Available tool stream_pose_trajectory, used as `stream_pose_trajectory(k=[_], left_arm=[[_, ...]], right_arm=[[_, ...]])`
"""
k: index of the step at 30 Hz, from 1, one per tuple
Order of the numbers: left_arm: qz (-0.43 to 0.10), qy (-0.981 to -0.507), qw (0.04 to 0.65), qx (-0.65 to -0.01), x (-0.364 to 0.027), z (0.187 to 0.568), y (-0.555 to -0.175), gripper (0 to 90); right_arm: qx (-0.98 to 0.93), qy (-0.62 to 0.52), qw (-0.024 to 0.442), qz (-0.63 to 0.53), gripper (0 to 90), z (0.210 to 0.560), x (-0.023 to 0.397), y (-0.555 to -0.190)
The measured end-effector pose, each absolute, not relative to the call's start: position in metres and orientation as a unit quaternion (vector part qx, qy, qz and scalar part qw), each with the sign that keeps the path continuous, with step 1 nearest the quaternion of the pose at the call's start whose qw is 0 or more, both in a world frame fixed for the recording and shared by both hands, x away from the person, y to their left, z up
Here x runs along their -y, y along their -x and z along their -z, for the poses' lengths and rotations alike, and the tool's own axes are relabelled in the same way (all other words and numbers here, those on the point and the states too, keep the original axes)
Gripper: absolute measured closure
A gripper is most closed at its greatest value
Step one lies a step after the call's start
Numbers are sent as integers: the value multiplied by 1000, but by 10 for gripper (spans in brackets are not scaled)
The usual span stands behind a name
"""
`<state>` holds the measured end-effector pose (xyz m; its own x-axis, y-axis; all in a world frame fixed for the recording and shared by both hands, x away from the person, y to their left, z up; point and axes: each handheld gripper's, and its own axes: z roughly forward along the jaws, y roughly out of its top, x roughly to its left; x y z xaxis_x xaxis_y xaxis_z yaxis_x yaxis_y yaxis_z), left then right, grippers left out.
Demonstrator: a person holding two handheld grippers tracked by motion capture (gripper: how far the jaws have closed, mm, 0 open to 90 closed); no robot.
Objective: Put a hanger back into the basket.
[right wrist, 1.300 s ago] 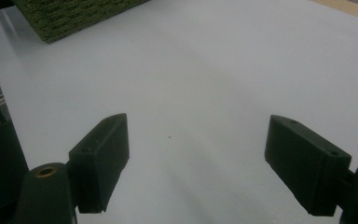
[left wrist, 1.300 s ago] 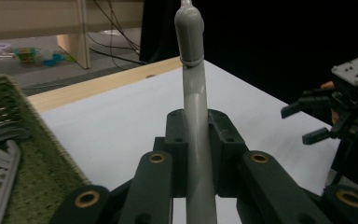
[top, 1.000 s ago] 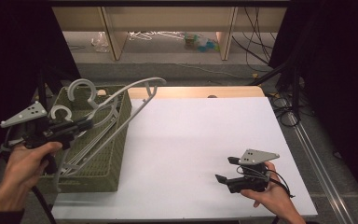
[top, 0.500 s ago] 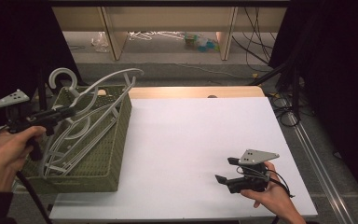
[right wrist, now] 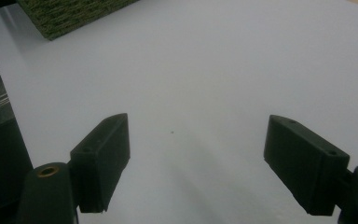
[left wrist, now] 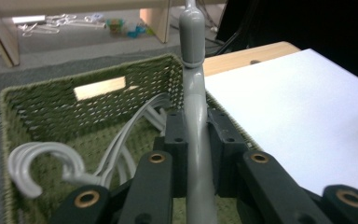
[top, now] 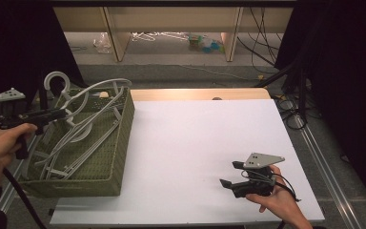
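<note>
Left gripper (left wrist: 193, 154) clenches a grey hanger (left wrist: 192, 70), top cut off; right gripper (right wrist: 196, 163) released over white desk (top: 209, 143).

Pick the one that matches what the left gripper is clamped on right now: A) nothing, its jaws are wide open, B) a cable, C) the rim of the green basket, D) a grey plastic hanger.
D: in the left gripper view, the left gripper has its jaws closed on the shaft of a grey hanger above the green basket.
</note>
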<state>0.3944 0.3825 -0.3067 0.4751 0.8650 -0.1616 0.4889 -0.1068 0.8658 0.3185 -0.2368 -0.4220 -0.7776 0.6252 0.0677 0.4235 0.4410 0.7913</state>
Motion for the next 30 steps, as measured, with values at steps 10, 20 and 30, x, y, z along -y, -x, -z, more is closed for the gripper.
stream_pose_trajectory(k=[10,20,30], left_arm=[[-194,-724,452,-484,-394,317,-408,789],[-186,-741,426,-485,-401,330,-415,789],[-161,-768,397,-477,-388,346,-430,788]], right_arm=[[-844,-307,115,-425,236,422,237,-319],[-845,-304,115,-424,238,421,236,-319],[-846,-302,114,-425,241,421,235,-319]])
